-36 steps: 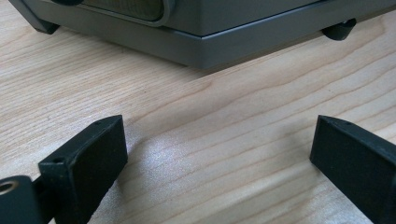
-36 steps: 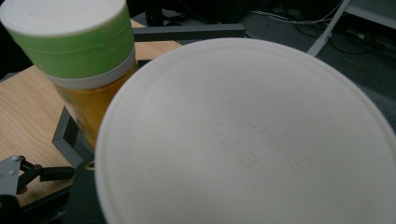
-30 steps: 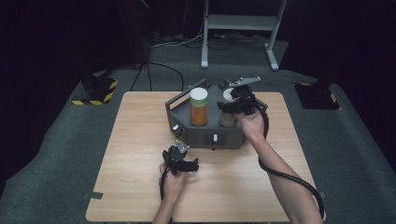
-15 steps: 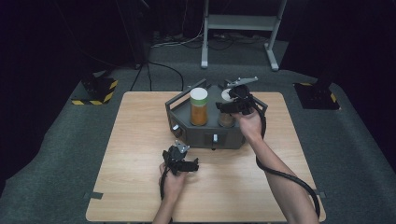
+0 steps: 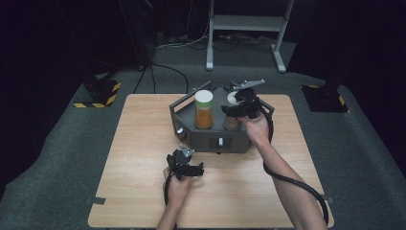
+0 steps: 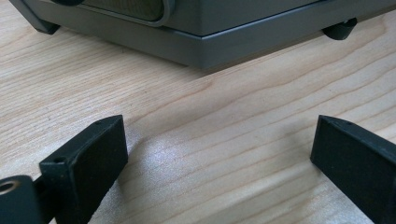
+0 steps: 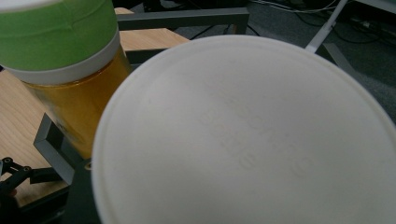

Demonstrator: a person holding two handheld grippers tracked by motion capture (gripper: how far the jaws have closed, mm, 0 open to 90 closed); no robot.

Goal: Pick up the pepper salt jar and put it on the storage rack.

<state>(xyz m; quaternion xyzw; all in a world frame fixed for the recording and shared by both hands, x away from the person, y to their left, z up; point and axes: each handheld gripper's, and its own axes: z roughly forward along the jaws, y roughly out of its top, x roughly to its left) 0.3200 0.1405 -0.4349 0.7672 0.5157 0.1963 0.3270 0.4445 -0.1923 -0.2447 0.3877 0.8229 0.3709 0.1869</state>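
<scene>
In right gripper view, white lid (image 7: 243, 135) close; right claw (image 5: 233, 110) pinching it.

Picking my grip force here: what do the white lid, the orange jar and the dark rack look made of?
The white lid looks like matte moulded plastic, going by the faint raised lettering. The orange jar seems clear plastic or glass with amber contents; I can't tell which. The dark rack has flat grey painted panels with sharp edges, probably metal.

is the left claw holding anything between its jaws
No, the left claw stands open over the bare wooden table, with nothing between its jaws.
</scene>
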